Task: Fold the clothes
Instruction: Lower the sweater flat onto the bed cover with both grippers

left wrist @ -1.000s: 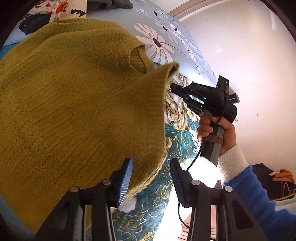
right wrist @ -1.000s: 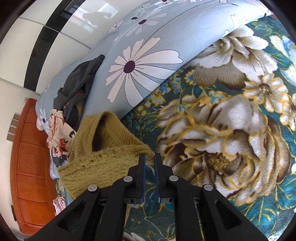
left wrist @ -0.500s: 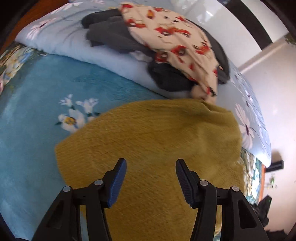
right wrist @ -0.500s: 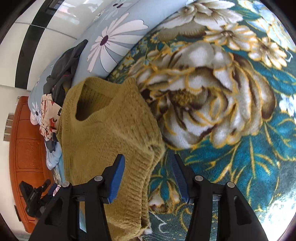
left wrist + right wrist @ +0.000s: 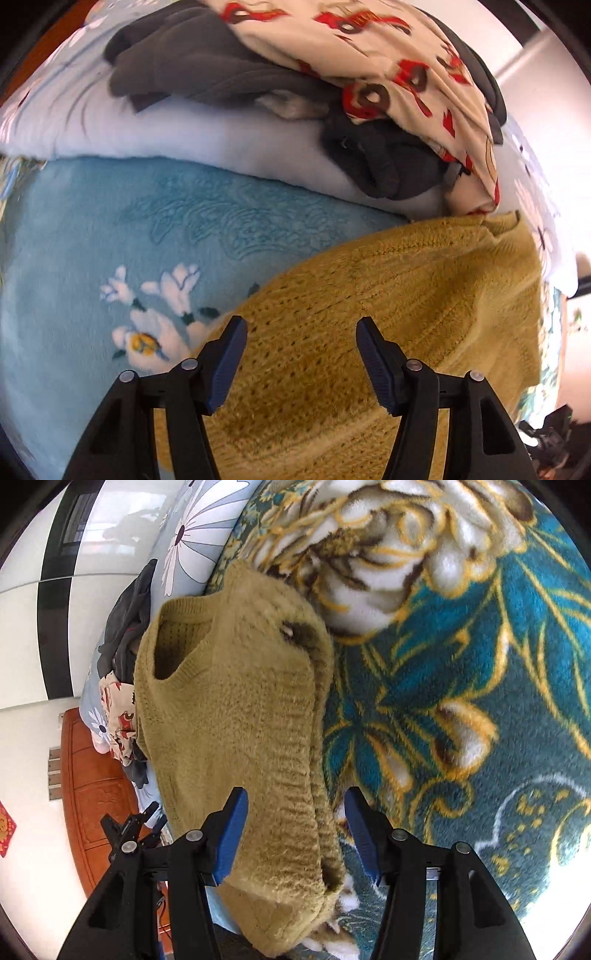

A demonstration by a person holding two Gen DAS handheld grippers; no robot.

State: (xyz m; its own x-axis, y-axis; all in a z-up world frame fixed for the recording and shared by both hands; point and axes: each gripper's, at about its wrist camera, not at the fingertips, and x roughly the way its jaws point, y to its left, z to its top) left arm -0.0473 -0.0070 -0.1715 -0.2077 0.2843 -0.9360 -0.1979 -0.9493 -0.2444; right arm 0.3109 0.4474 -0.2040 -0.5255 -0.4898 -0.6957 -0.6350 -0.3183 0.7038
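Lying flat on the bed's floral blanket (image 5: pixel 461 672), the mustard sweater (image 5: pixel 229 716) is unheld (both sets of fingers apart): left gripper (image 5: pixel 299 363) opening above it, right gripper (image 5: pixel 293 834) straddling its folded edge.

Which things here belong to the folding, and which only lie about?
For the job:
- mustard knitted sweater, folded on the bed
- left tongs, opening, nothing between the pads
- right tongs, open over the sweater's edge

Lying about:
- dark grey garment
- cream cloth with red print
- teal floral blanket
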